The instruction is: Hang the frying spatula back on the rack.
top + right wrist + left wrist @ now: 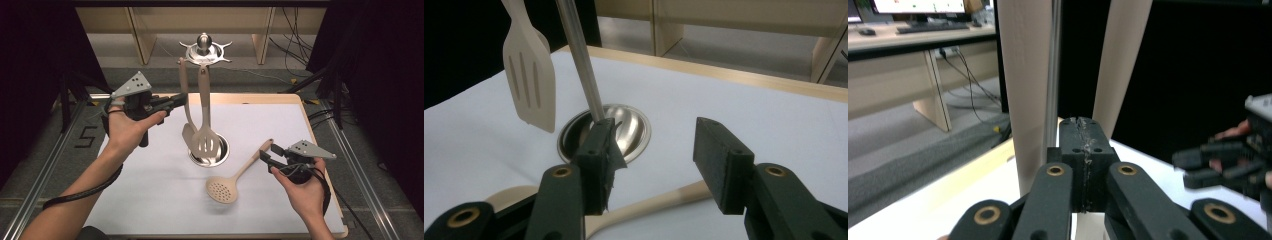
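Observation:
A metal utensil stand point(204, 52) rises from a round base point(220, 156) at the middle of the white mat. Two beige utensils hang from its hooks: a slotted spatula point(206, 141) and a second tool point(187, 134) behind it. My left gripper point(181, 98) is raised beside the hanging handles. Its jaws point(1082, 136) are shut, with nothing between them and the two handles point(1025, 75) just beyond. A beige skimmer point(222, 189) lies flat on the mat. My right gripper point(265, 153) is open at the skimmer's handle end, and the handle point(649, 204) runs under the gap of the right gripper point(656, 150).
The mat point(150, 200) lies on a wooden table whose edge point(320, 150) shows on the right. Black curtains stand on both sides, and pale shelf legs point(142, 40) stand behind the table. Cables trail from both grippers.

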A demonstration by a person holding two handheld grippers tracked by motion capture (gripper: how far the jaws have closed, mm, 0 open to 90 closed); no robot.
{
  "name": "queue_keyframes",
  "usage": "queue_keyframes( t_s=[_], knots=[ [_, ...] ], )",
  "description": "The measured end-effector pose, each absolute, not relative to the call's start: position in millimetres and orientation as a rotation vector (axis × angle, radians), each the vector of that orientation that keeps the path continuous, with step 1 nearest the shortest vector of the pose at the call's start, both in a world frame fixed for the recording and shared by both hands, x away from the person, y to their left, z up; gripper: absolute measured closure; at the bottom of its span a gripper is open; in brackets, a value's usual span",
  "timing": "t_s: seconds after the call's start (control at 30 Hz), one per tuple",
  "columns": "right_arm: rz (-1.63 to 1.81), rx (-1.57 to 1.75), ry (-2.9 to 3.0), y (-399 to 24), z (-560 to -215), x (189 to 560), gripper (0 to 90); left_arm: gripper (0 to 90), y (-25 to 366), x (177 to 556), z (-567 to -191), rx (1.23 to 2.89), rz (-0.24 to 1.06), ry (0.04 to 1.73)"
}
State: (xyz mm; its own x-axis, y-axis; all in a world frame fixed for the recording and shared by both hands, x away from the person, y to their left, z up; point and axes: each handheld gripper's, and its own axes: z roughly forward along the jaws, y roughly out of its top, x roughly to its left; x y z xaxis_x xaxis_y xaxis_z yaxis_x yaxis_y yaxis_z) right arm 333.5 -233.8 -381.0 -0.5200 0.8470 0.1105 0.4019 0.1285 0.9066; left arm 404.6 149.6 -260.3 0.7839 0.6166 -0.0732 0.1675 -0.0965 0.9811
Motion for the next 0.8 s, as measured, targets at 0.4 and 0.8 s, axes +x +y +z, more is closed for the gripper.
queue_keyframes(
  t_s=[0.4,0.8],
  knots=[
    [1.369,1.189,1.967,-235,-381,331,52.6,89.5,147,406,-215,1.543,0.459,0.596],
    [1.367,1.203,1.975,-235,-381,331,52.5,89.5,144,417,-208,1.511,0.463,0.618]
  ],
)
